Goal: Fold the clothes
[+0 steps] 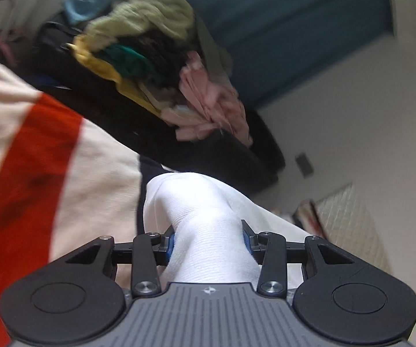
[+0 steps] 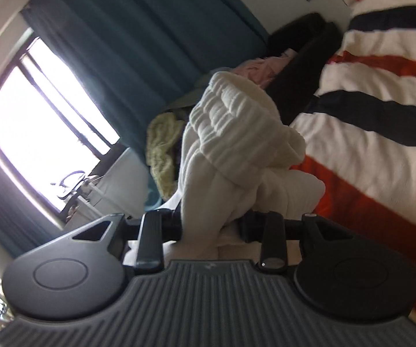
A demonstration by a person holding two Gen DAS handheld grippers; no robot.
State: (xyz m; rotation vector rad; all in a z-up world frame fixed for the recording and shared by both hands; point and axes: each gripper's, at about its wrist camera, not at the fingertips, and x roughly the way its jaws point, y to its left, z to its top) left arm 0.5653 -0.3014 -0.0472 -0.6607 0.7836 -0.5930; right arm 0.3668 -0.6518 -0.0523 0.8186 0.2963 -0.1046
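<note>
Fabric fills both of my wrist views. My left gripper [image 1: 208, 241] has its blue-padded fingers [image 1: 170, 243] pinched on a bunched fold of a white garment [image 1: 205, 219]; the cloth bulges up between them and spreads forward over the striped bedspread [image 1: 34, 156], cream with a broad red band. Beyond it I see a pile of clothes [image 1: 150, 57], with yellow, green, pale green and pink pieces, resting in a dark open suitcase [image 1: 155, 133] against a teal curtain [image 1: 294, 29].

My right gripper [image 2: 210, 228] has its fingers clamped on a thick cream ribbed garment [image 2: 236, 133], which bunches up ahead of them and partly overhangs the bedspread [image 2: 381, 133], here showing red and navy stripes. A window [image 2: 34, 121] stands to the left, beside the curtain [image 2: 150, 29]. Both views are tilted and somewhat blurred.
</note>
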